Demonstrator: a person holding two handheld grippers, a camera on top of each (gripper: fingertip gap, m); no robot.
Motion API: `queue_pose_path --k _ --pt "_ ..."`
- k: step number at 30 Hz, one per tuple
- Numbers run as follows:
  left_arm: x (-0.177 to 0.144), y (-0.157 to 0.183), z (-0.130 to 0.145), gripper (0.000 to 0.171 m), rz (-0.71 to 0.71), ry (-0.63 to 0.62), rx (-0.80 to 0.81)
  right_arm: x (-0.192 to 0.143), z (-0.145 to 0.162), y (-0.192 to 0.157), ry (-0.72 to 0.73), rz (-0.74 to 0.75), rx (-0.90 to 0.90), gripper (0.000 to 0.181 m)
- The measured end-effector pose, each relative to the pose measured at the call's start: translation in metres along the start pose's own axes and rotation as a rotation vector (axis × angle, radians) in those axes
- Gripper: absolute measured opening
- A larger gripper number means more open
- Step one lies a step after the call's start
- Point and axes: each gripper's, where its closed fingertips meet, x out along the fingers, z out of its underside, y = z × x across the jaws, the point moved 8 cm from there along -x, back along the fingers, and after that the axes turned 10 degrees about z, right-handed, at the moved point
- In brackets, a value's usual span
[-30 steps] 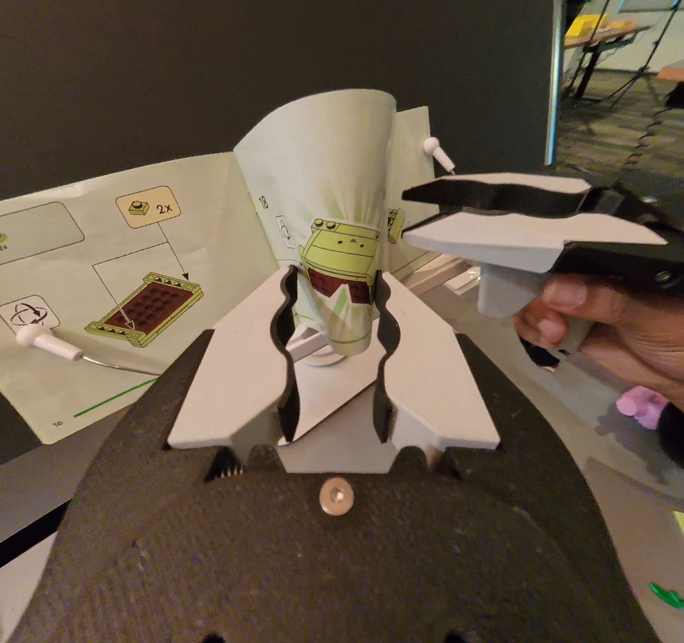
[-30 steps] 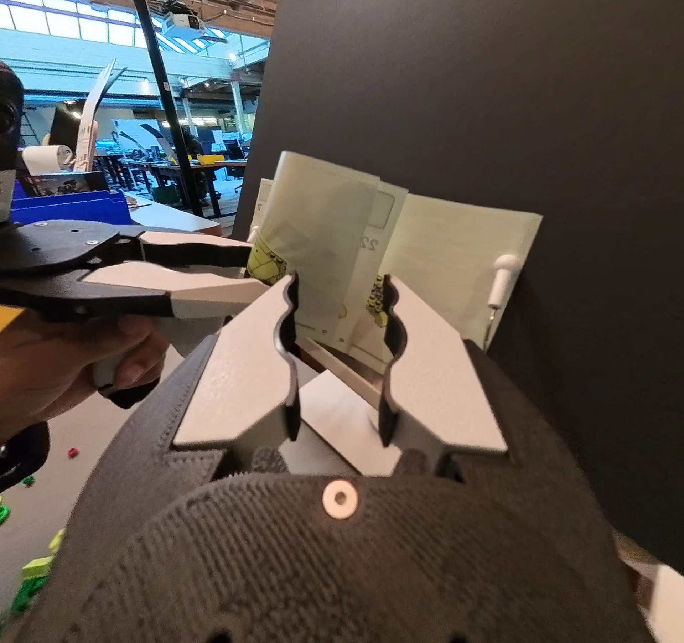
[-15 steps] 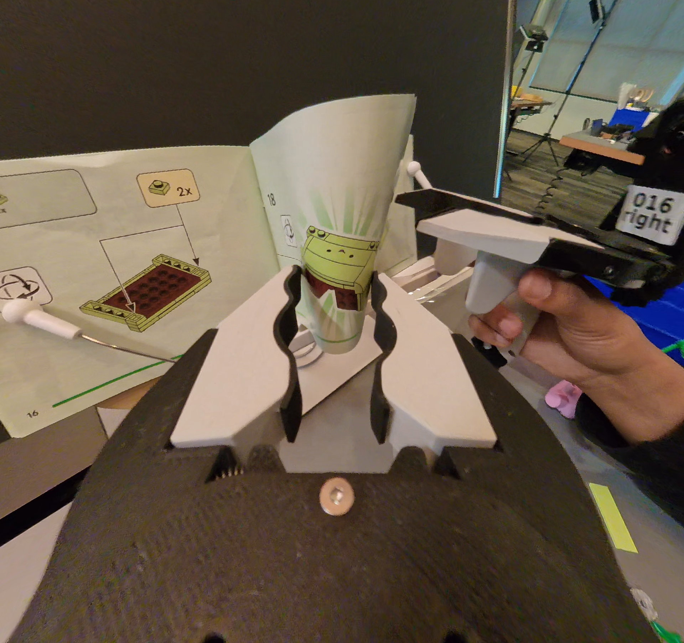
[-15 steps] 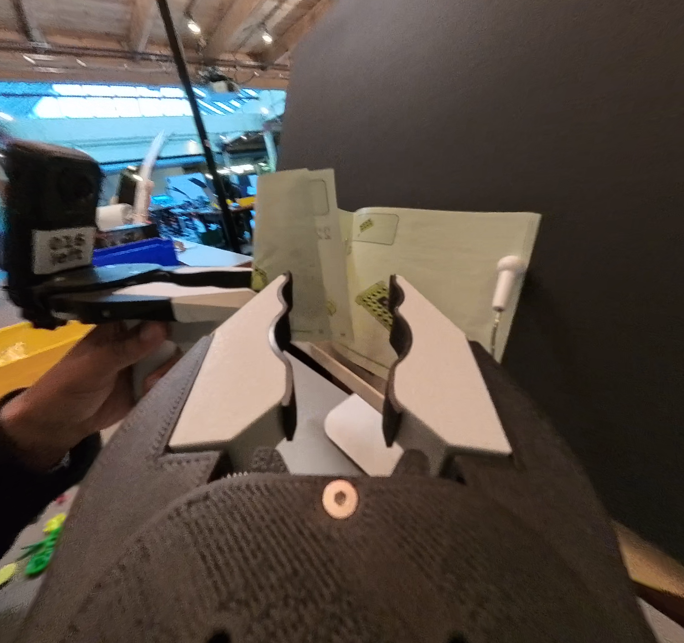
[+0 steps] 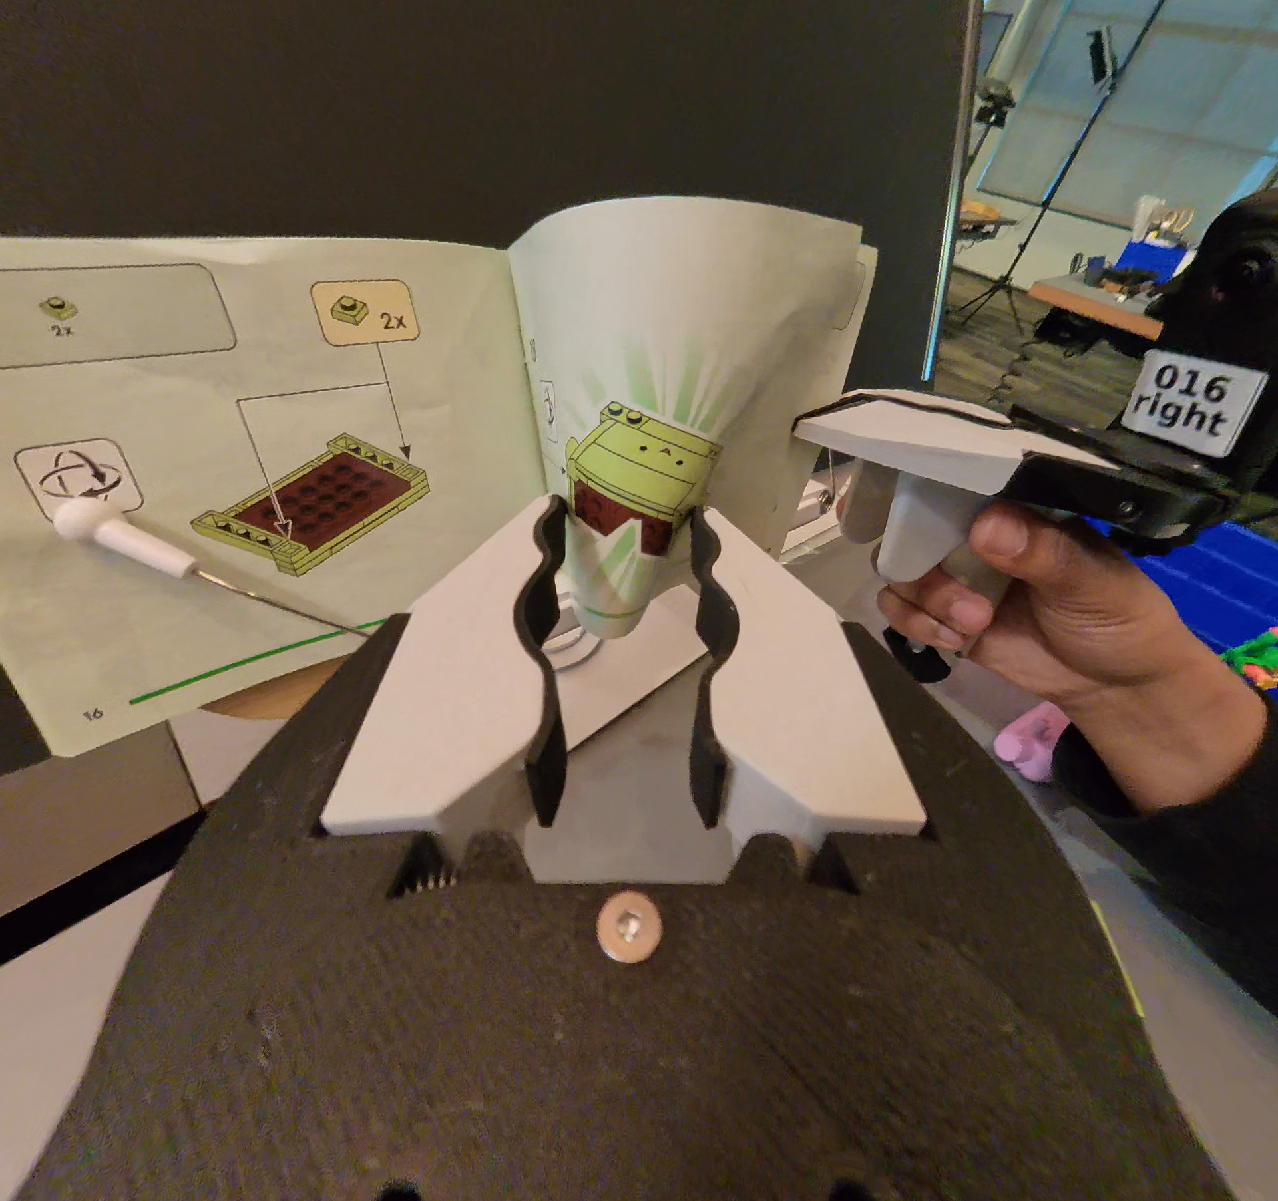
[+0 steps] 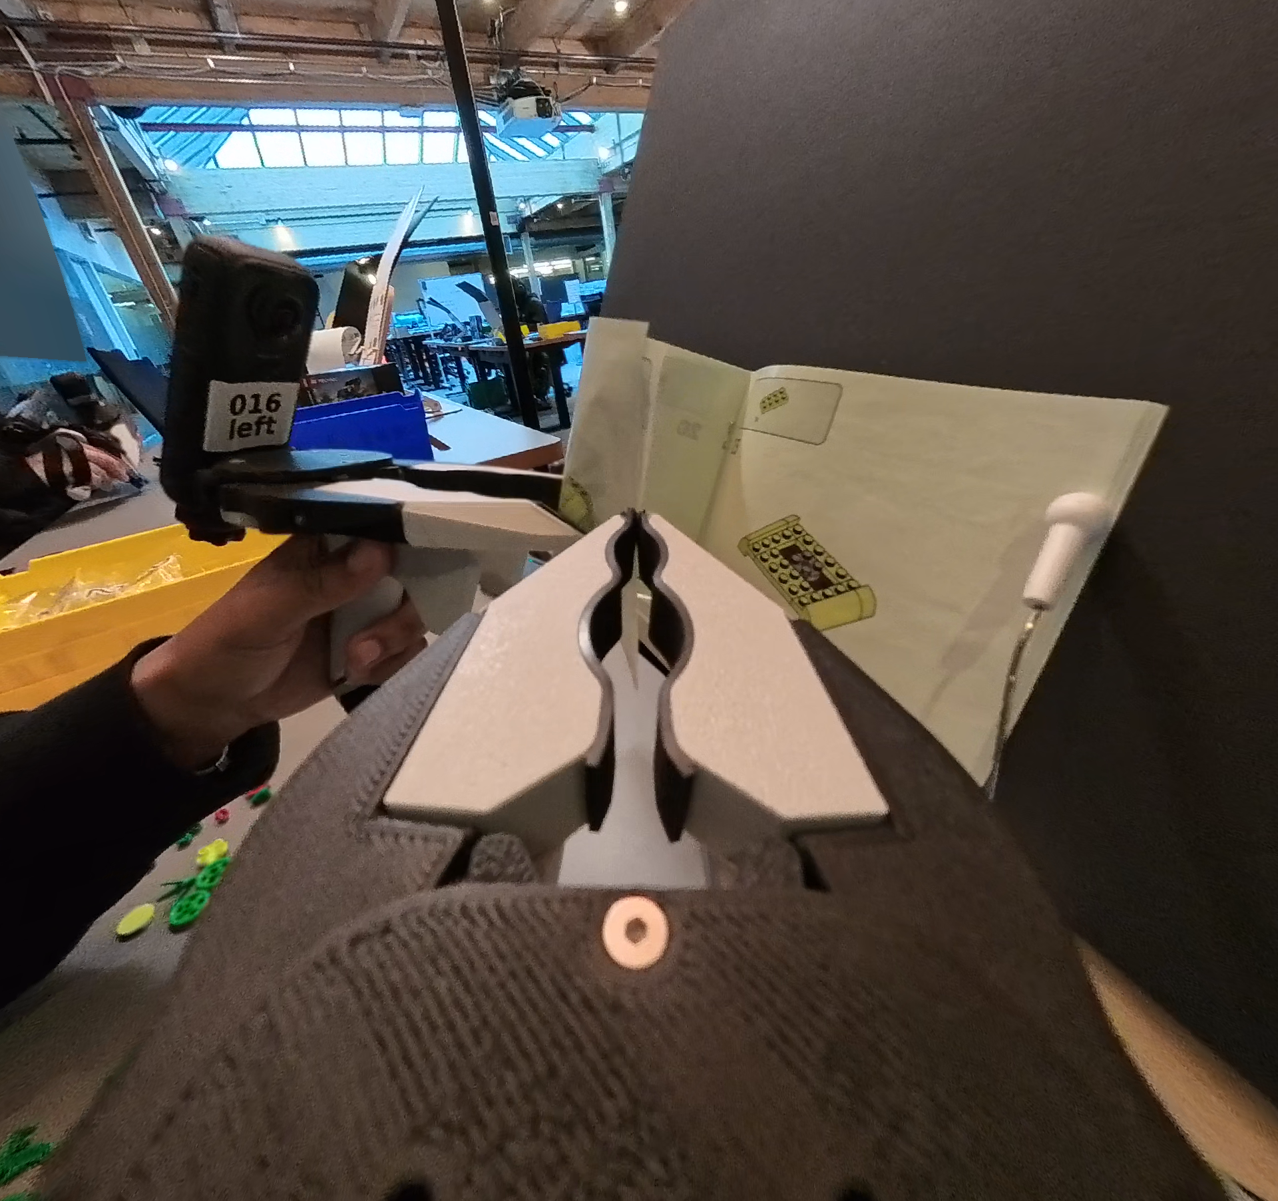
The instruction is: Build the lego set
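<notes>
booklet (image 5: pixel 276 476): stood open vs. dark backboard, pinned by white-headed pins (image 5: pixel 117 532) so pgs face the builder.
curled page (image 5: pixel 678 352): mid-turn, bowed up btwn both tools.
left gripper (image 5: pixel 622 545): spread, page bottom btwn fingers, not pinched.
right gripper (image 6: pixel 640 525): pressed together at page edge; grip on paper unclear.
bricks (image 6: pixel 193 891): loose on table, untouched.

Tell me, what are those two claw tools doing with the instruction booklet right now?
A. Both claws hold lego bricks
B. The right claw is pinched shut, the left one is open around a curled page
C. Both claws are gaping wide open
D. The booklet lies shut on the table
B: the right gripper has its tips together at a page edge, while the left gripper stands open around the curled page of the open booklet.
</notes>
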Motion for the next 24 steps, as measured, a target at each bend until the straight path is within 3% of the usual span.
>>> queue_pose_path --k 5,10,13,15,17,20,24 --pt "-0.016 -0.016 -0.003 0.023 -0.086 0.081 -0.092 -0.004 -0.004 0.003 0.033 -0.033 0.065 0.000" --pt "-0.030 -0.010 -0.013 0.041 -0.096 0.191 -0.098 -0.004 -0.008 0.001 0.066 -0.081 0.144 0.000" --pt "-0.029 0.012 -0.020 0.064 -0.030 0.224 0.005 0.003 -0.007 -0.014 0.059 -0.152 0.161 0.000" --pt "-0.024 0.034 -0.018 0.108 0.071 0.200 0.135 0.006 -0.006 -0.019 0.055 -0.178 0.174 0.000" --pt "-0.016 0.034 -0.011 0.118 -0.075 0.088 0.247 0.006 -0.006 -0.021 0.053 -0.210 0.196 0.000" --pt "-0.007 0.024 -0.003 0.110 -0.235 -0.019 0.350 0.005 -0.007 -0.021 0.046 -0.229 0.222 0.000" --pt "-0.004 0.018 -0.004 0.087 -0.237 -0.023 0.312 0.003 -0.007 -0.017 0.028 -0.202 0.193 0.000"
